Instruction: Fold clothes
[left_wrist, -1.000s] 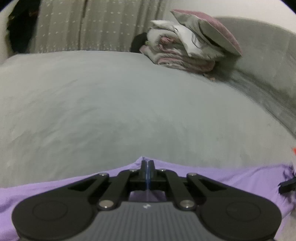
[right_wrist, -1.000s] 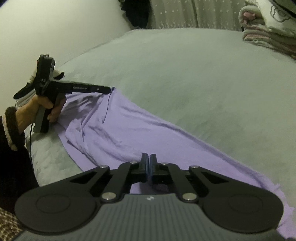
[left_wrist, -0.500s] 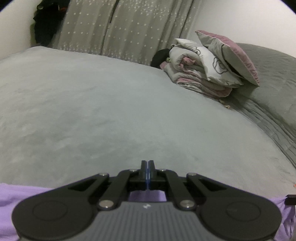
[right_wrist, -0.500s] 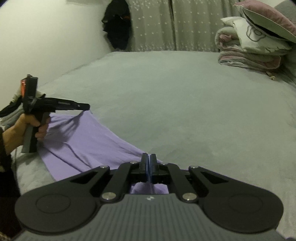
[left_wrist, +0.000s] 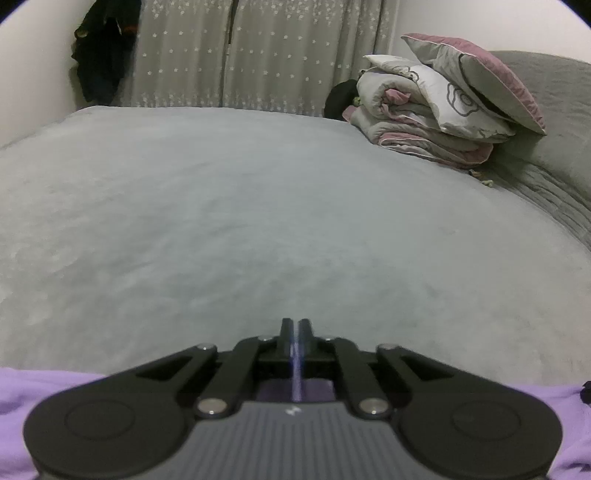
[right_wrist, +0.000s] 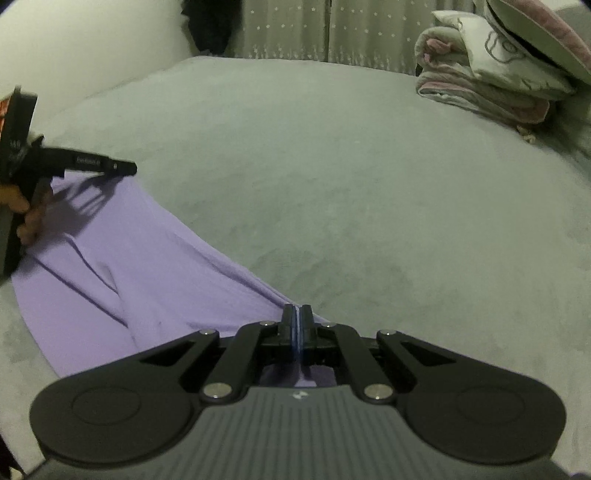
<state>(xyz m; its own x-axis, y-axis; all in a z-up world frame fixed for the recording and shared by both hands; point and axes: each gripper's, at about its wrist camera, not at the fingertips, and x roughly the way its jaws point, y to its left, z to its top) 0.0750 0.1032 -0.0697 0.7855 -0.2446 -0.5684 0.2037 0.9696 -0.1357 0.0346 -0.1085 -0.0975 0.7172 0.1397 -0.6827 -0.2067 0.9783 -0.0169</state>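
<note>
- The purple garment (right_wrist: 155, 280) lies spread along the near edge of the grey bed (right_wrist: 332, 177), stretched in a long band between the two grippers, with several creases running along it.
- The right hand-held gripper (right_wrist: 296, 314) is clamped on the garment: its jaws stand together with purple cloth pinched between them at the band's right end, and the fabric pulls taut from that point.
- The left hand-held gripper (right_wrist: 125, 168), seen from the right wrist camera, sits at the far left end of the garment, its fingertips at the cloth's upper corner; a hand (right_wrist: 26, 218) grips its handle.
- In the left wrist view the left hand-held gripper (left_wrist: 295, 326) shows a thin slit between its fingers. Its jaws have just been opening a little, and a sliver of purple shows in the slit lower down. Purple cloth (left_wrist: 44, 391) lies under and to both sides of the gripper body.
- I cannot tell whether the left pads still press on the cloth.
- At the far right corner of the bed sits a stack of folded bedding (left_wrist: 424, 125) with a pillow (left_wrist: 480, 74) leaning on top.
- Behind the bed hangs a grey star-patterned curtain (left_wrist: 258, 51), and a dark garment (left_wrist: 103, 55) hangs against the wall to its left.
</note>
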